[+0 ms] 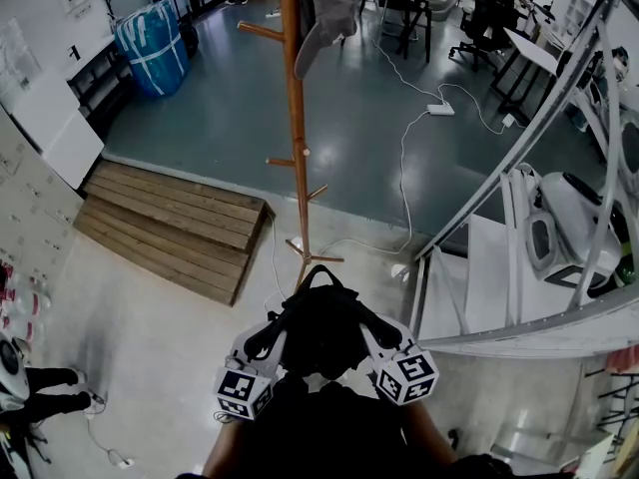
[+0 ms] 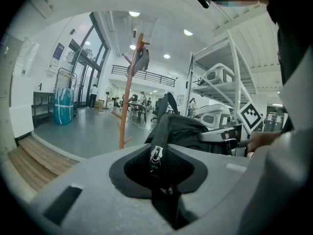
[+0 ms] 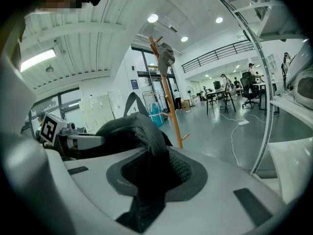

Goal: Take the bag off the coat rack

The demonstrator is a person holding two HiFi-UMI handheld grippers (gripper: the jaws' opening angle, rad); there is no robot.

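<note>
The black bag [image 1: 319, 325] hangs free of the wooden coat rack [image 1: 295, 118], held close to the person's body between both grippers. My left gripper [image 1: 266, 341] is shut on the bag's left side, with a zipper pull and strap [image 2: 156, 156] pinched in its jaws. My right gripper [image 1: 375, 331] is shut on the bag's right side, black fabric [image 3: 142, 146] filling its jaws. The left gripper view shows the bag's bulk [image 2: 183, 129] beyond my left gripper [image 2: 157, 166]. The right gripper view shows the bag [image 3: 129, 129] above my right gripper [image 3: 146, 176]. A grey garment [image 1: 329, 13] still hangs at the rack's top.
A wooden ramp [image 1: 175, 226] lies on the left. A blue wrapped bundle [image 1: 152, 46] stands at the back left. A metal shelf frame [image 1: 519, 178] with a white machine [image 1: 564, 218] stands at the right. A cable and power strip [image 1: 440, 109] lie on the floor beyond the rack.
</note>
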